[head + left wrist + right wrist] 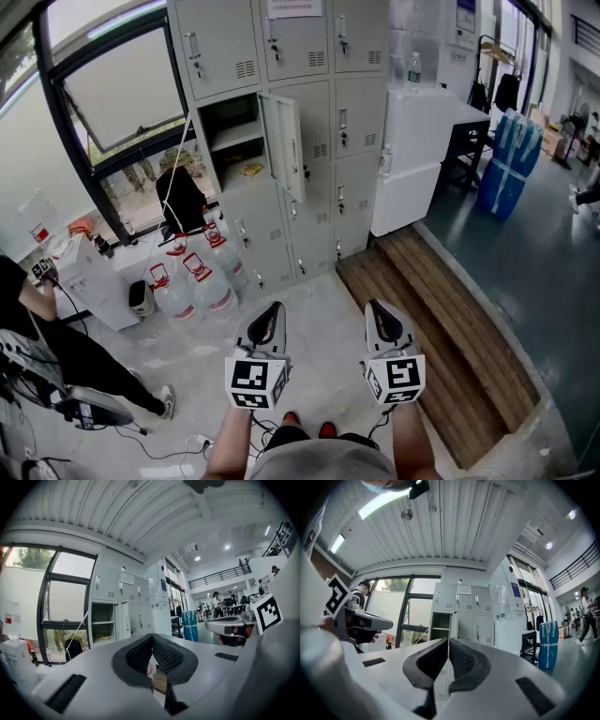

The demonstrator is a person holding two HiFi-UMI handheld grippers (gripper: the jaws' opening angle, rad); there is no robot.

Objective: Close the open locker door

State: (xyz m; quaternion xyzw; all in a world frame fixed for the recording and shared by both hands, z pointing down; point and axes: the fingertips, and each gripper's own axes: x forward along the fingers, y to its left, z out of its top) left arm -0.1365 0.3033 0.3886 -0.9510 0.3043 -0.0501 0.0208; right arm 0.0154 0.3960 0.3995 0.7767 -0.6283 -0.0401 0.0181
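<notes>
A grey locker bank [281, 112] stands ahead of me, several steps away. One middle-row door [285, 142] hangs open, swung out to the right. Its compartment [232, 137] shows a shelf and a small yellow item. My left gripper [271, 309] and right gripper [379, 307] are held low, side by side, far from the lockers. Both are shut with nothing between the pads. The open compartment [102, 626] appears left of the shut left gripper [151, 638] in the left gripper view. In the right gripper view the open door [452, 626] stands just above the shut right gripper [448, 642].
Several water jugs [193, 279] stand on the floor left of the lockers, by a black bag [182, 199] at the window. A white cabinet [413, 157] adjoins the lockers on the right. A wooden platform [441, 323] runs along the right. A person [42, 323] stands at far left.
</notes>
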